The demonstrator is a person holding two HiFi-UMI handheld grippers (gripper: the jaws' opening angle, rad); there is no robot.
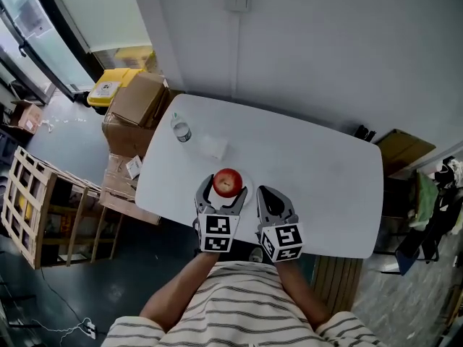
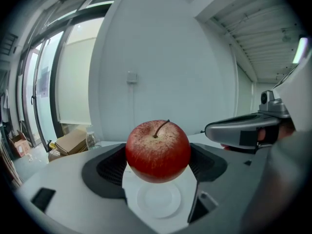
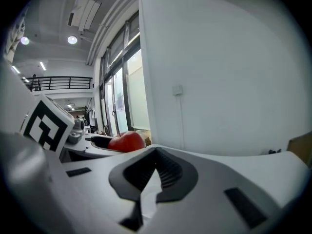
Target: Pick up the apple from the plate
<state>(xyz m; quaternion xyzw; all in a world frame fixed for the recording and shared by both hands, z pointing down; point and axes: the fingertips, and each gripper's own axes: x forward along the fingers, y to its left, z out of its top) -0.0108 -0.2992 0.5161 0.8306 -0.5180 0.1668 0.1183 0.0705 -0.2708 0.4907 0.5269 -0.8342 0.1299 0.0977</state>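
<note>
Left gripper view shows the left gripper (image 2: 158,165) clamped on the apple (image 2: 158,151), one pad against each flank, so the fruit seems raised just above the plate (image 2: 158,201). The right gripper (image 3: 146,184) waits alongside, jaws together and empty, apparently unneeded.

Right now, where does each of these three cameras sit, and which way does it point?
Head view: on the person's head, aimed steeply down at the white table; shows forearms, striped shirt, left tongs and right tongs.
Left gripper view: on the left tongs, looking along them toward the wall; their jaws grip the apple above the plate.
Right gripper view: on the right tongs, facing the same wall; its jaws are together, empty.
Shared: both gripper views show the apple and the wall switch.
</note>
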